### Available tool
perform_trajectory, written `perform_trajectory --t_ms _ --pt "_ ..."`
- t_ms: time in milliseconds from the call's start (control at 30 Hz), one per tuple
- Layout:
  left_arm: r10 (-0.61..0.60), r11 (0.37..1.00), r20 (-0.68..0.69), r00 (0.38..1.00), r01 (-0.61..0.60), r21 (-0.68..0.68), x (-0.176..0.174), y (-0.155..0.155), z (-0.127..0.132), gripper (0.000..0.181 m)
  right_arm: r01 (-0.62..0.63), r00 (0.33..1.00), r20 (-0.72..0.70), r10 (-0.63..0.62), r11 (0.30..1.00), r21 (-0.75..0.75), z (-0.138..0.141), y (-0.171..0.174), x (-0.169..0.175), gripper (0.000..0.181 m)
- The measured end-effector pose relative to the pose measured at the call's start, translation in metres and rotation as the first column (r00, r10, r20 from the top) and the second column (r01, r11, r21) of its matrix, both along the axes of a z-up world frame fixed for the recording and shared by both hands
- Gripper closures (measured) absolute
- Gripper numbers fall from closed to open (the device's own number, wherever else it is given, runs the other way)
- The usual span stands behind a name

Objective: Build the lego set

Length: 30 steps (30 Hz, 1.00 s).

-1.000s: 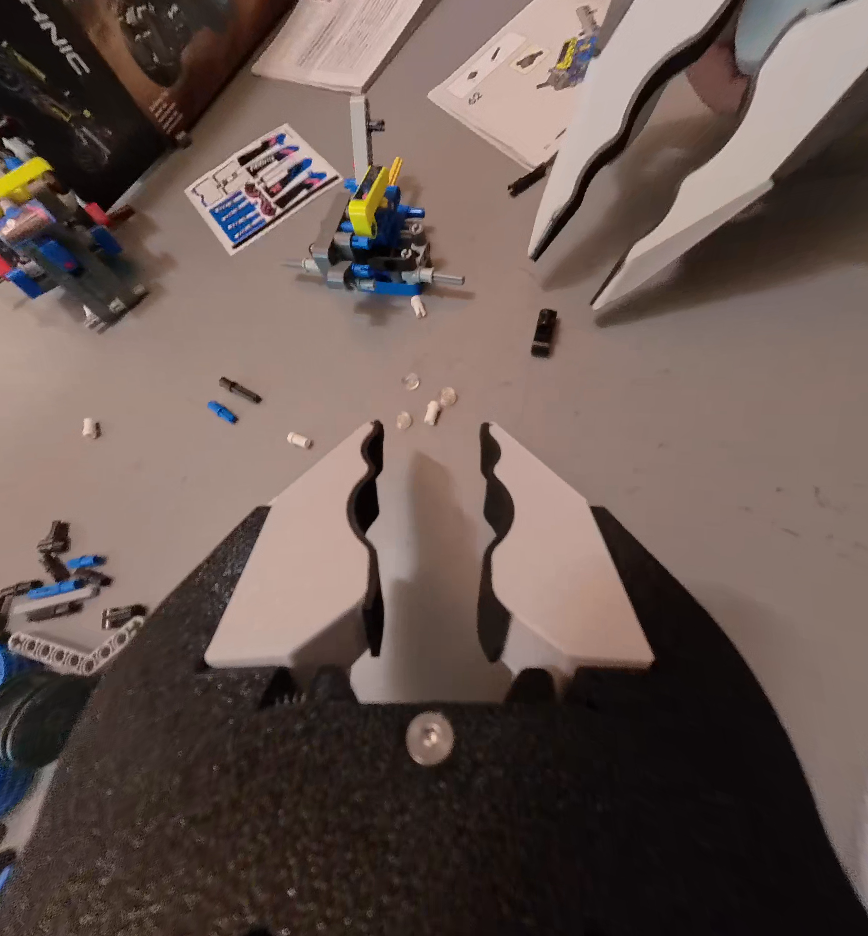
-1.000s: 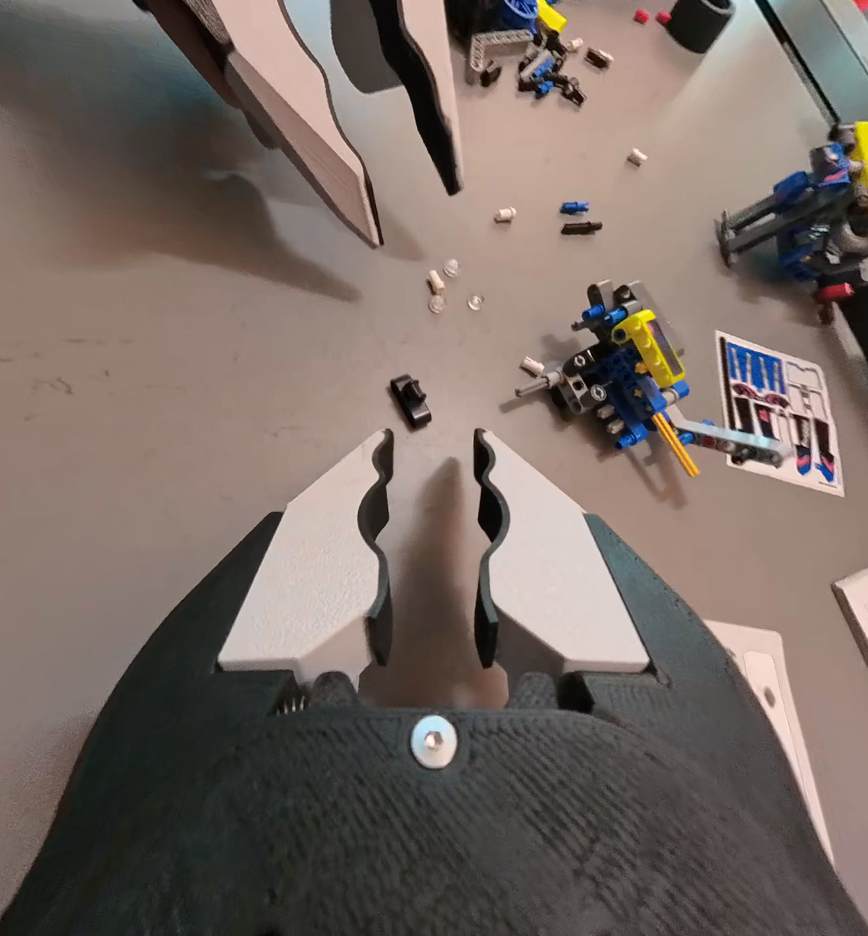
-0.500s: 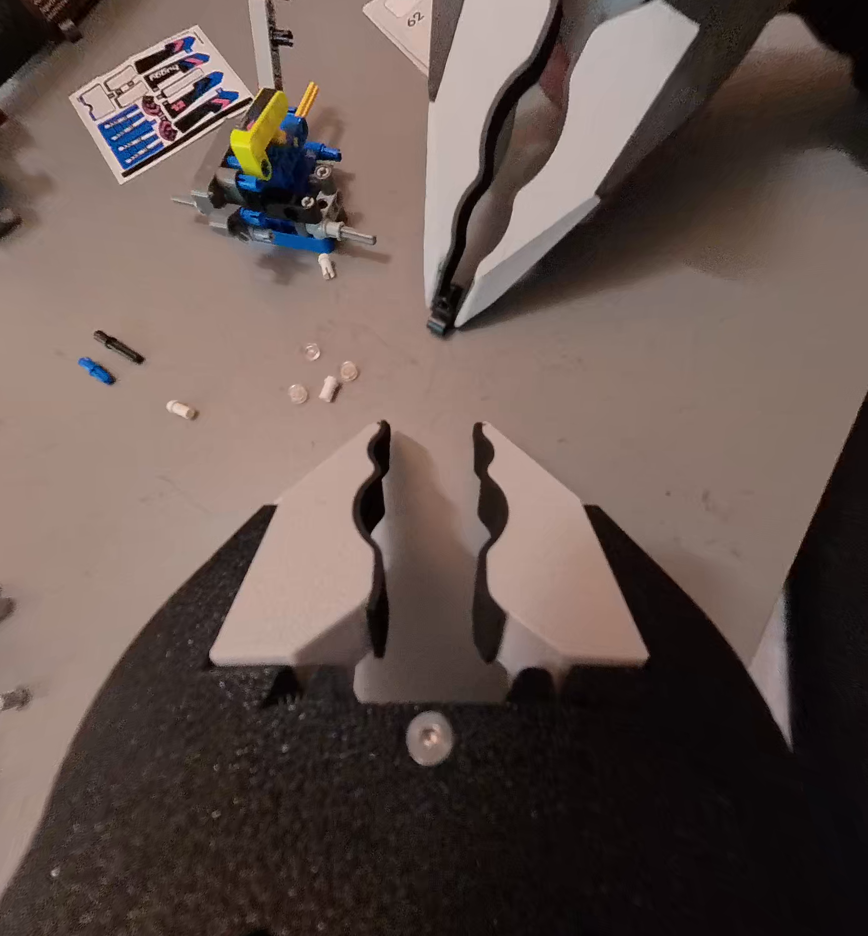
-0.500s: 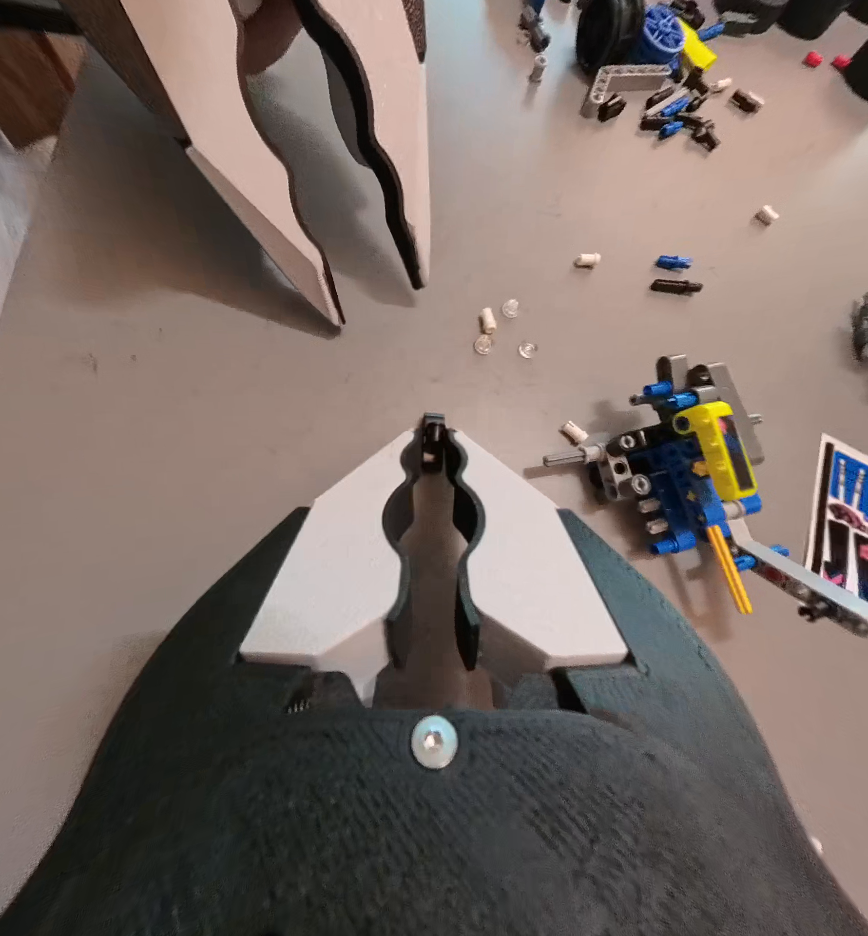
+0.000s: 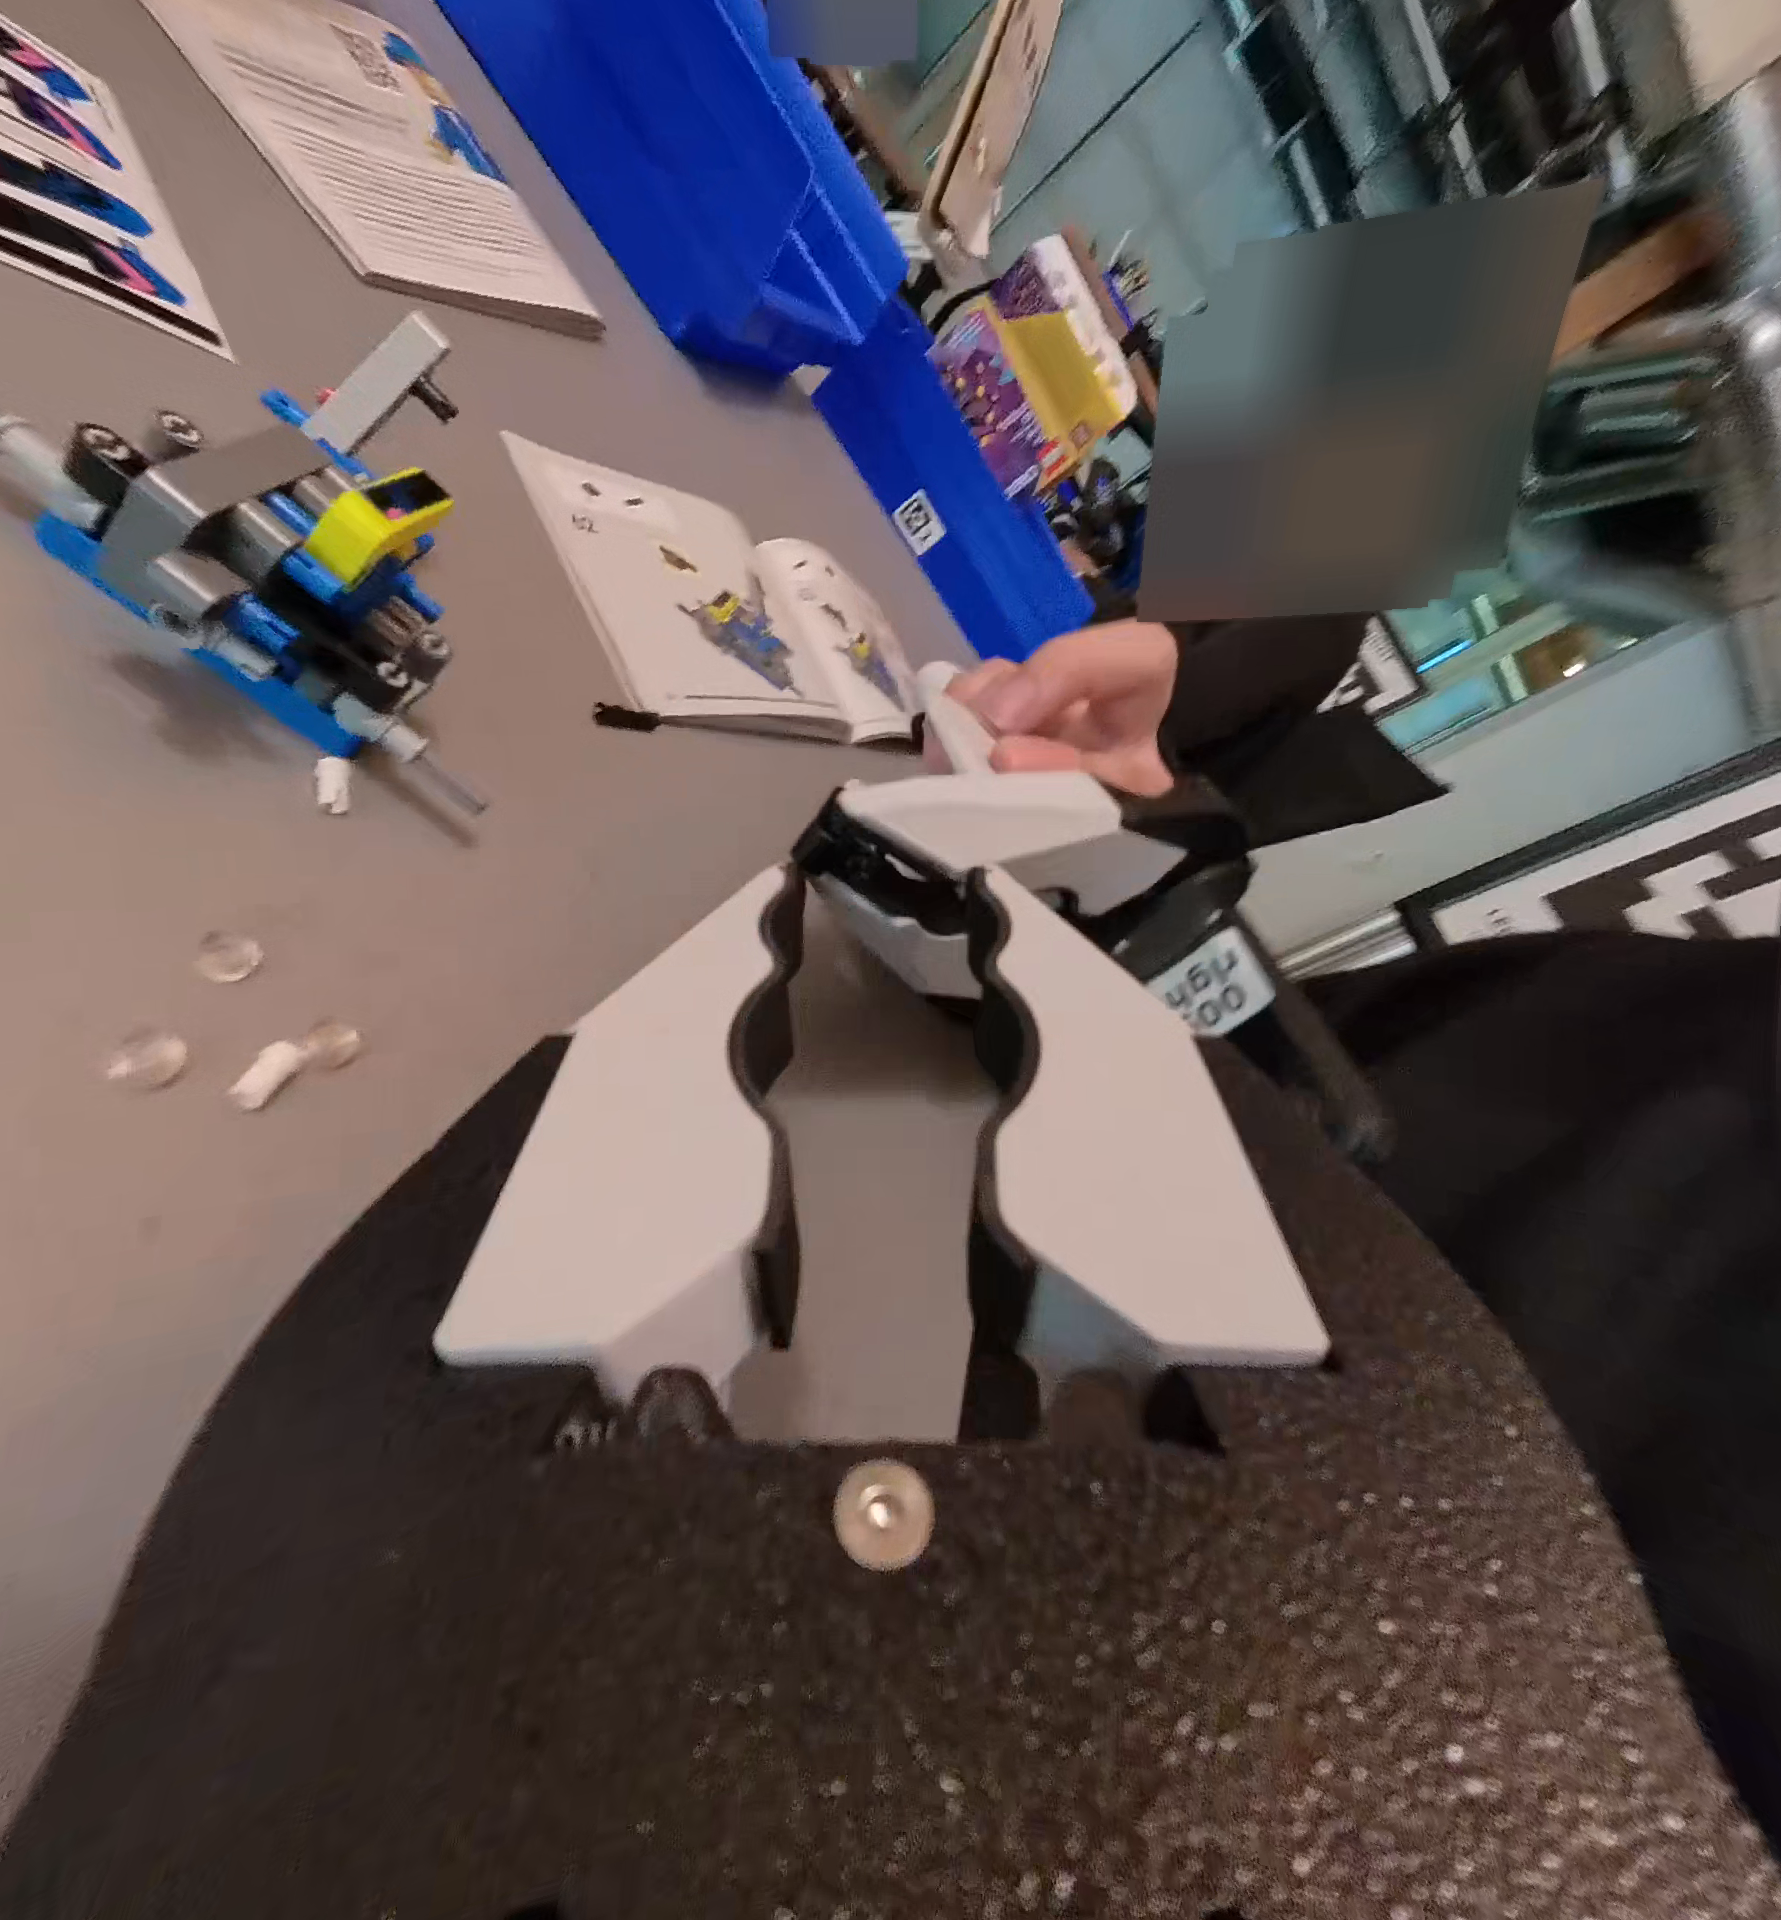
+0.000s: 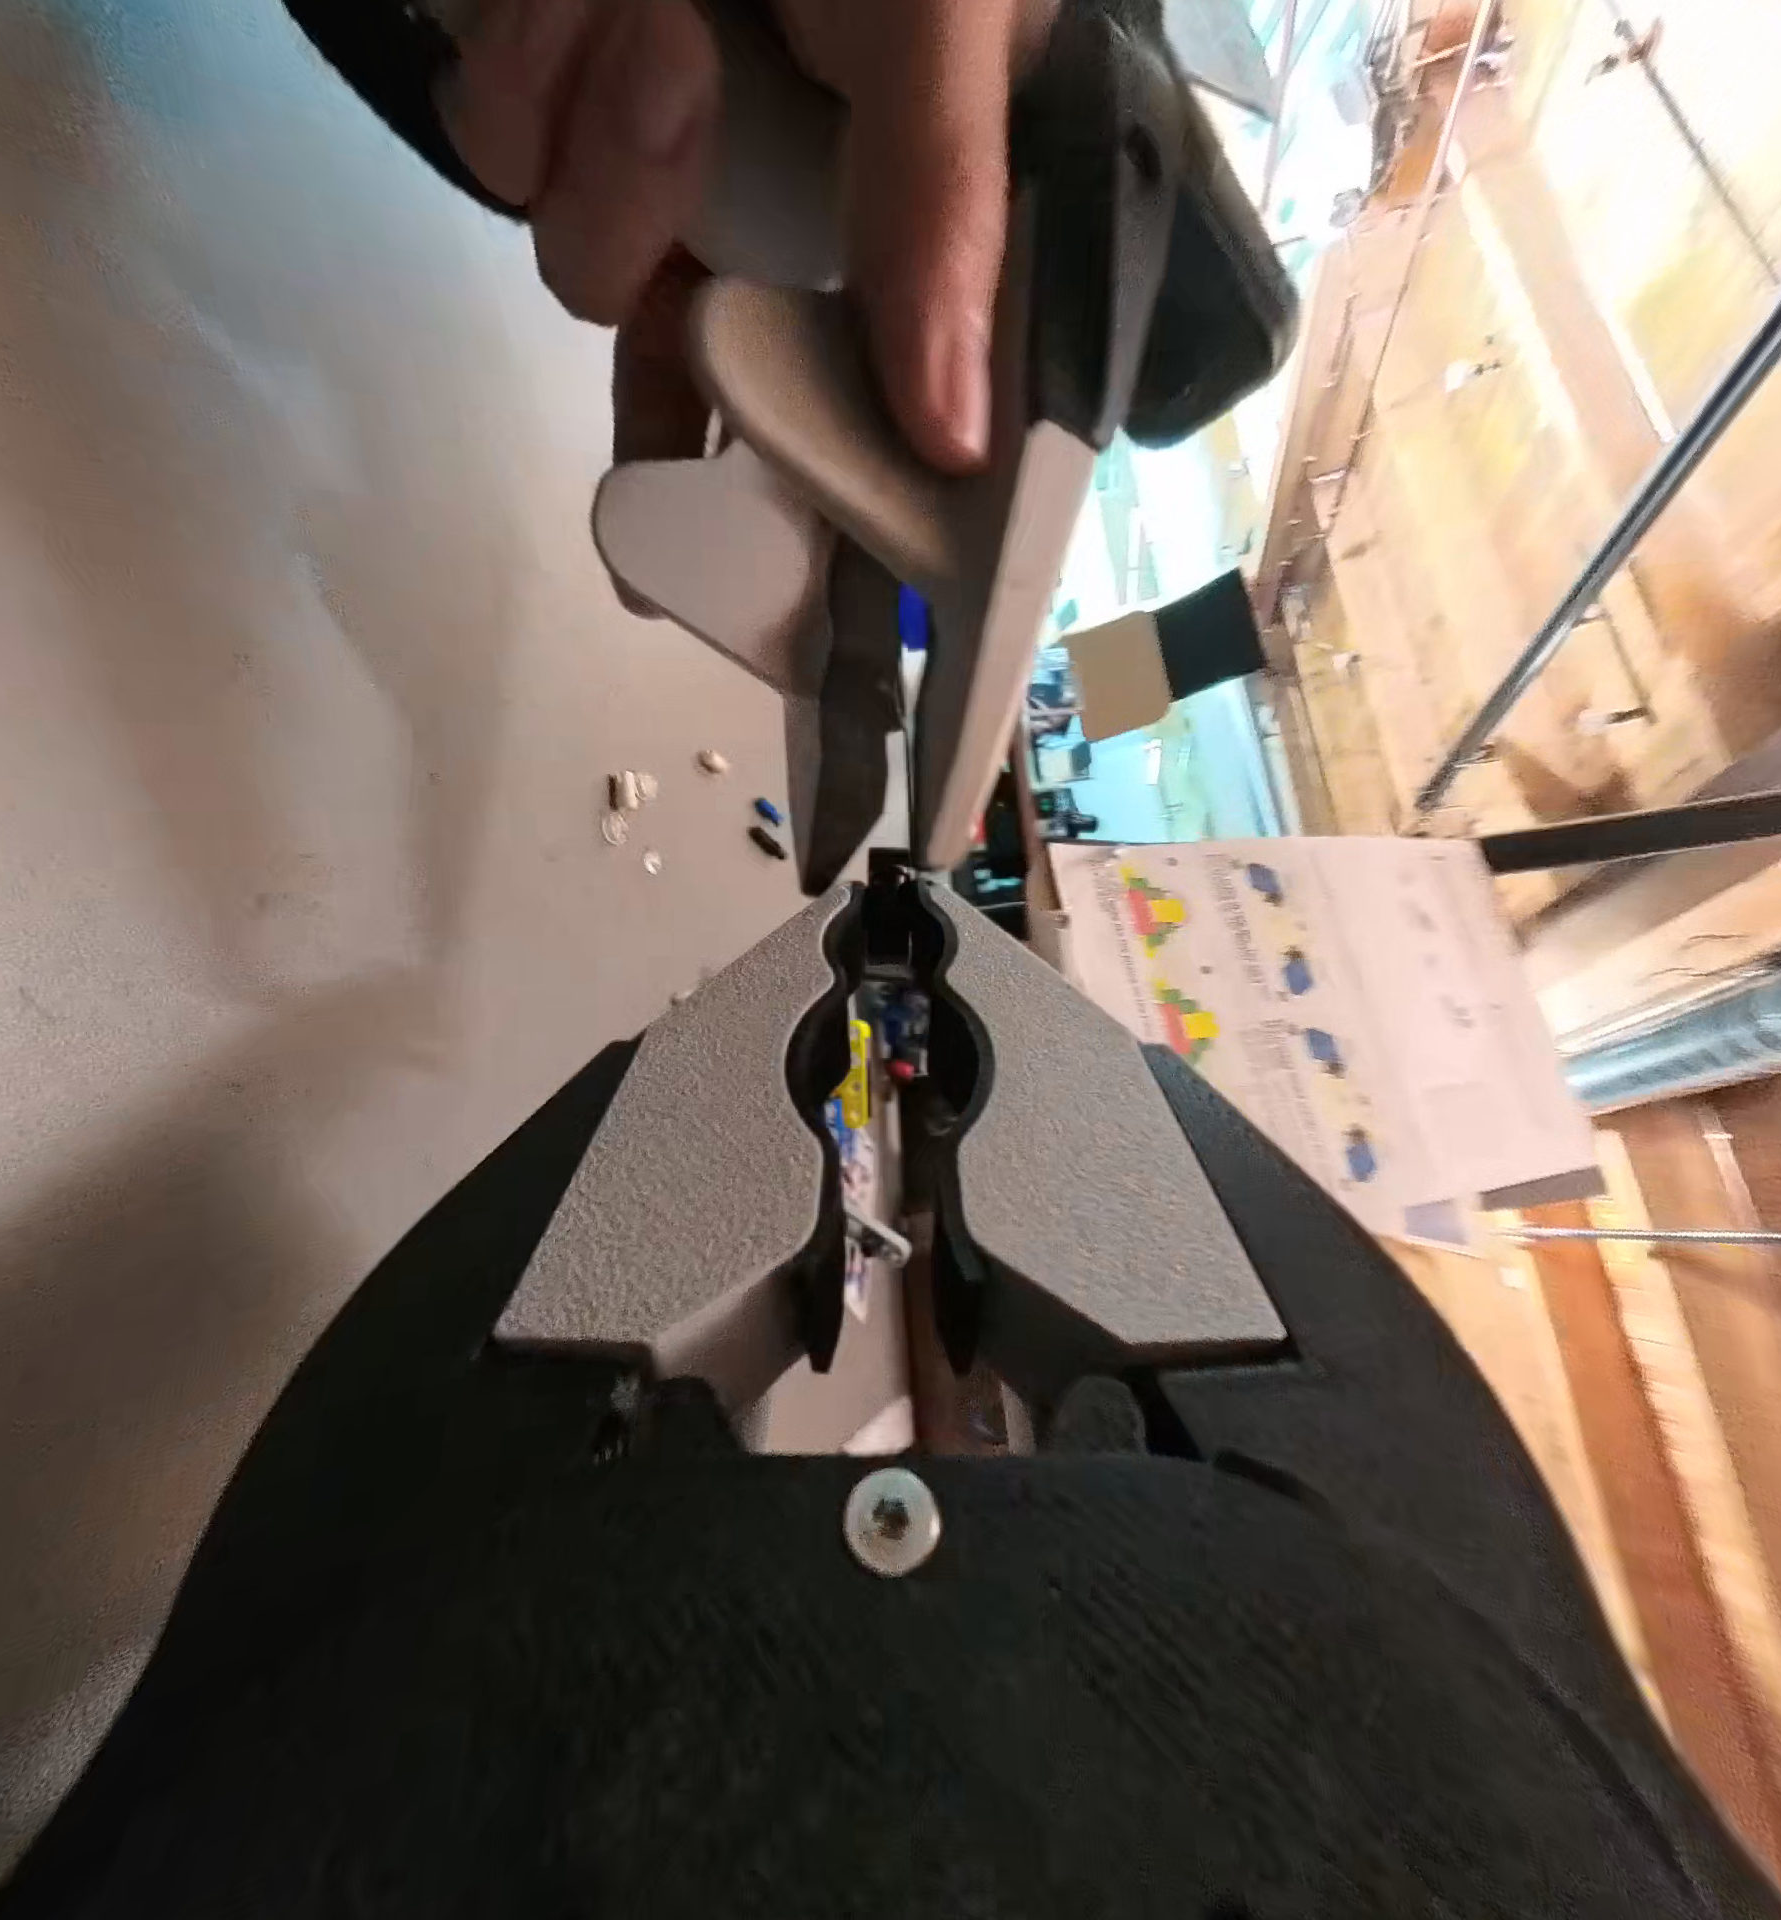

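Here the right claw (image 6: 891, 902) pinches a black piece (image 6: 886, 920), tip-to-tip with the left claw (image 6: 870, 868).

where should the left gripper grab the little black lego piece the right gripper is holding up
Best on the short free end of the black piece that pokes past the tips of the right gripper, which is shut on the rest of it. Bring the left gripper in head-on, tip to tip, with its open jaws either side of that end. Little sticks out, so a shallow fingertip pinch seems the only room.
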State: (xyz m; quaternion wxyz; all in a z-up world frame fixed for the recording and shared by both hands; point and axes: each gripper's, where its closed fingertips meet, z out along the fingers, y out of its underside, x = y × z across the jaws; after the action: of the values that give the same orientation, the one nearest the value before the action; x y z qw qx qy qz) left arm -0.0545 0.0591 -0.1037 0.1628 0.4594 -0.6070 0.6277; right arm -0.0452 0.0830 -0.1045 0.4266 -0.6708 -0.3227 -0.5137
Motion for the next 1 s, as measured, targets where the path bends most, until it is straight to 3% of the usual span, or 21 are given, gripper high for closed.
perform_trajectory --t_ms 267,700,800,1000 --pt "-0.057 0.972 -0.080 0.995 0.037 -0.232 -0.001 -0.007 0.023 0.157 0.072 0.951 0.294 -0.100 0.992 0.104 0.027 -0.008 0.002 0.176" --pt "0.052 0.981 -0.074 0.996 -0.065 -0.181 0.003 0.016 0.027 0.163 0.041 0.930 0.359 -0.083 0.992 0.121 0.032 -0.006 -0.007 0.175" --pt "0.025 0.971 -0.087 0.996 -0.045 -0.235 0.001 0.012 0.031 0.163 0.021 0.931 0.360 -0.058 0.994 0.107 0.029 -0.004 -0.011 0.175" --pt "0.031 0.980 -0.047 0.998 -0.040 -0.193 0.001 0.009 0.027 0.174 0.029 0.928 0.366 -0.069 0.993 0.114 0.031 -0.004 -0.009 0.175"
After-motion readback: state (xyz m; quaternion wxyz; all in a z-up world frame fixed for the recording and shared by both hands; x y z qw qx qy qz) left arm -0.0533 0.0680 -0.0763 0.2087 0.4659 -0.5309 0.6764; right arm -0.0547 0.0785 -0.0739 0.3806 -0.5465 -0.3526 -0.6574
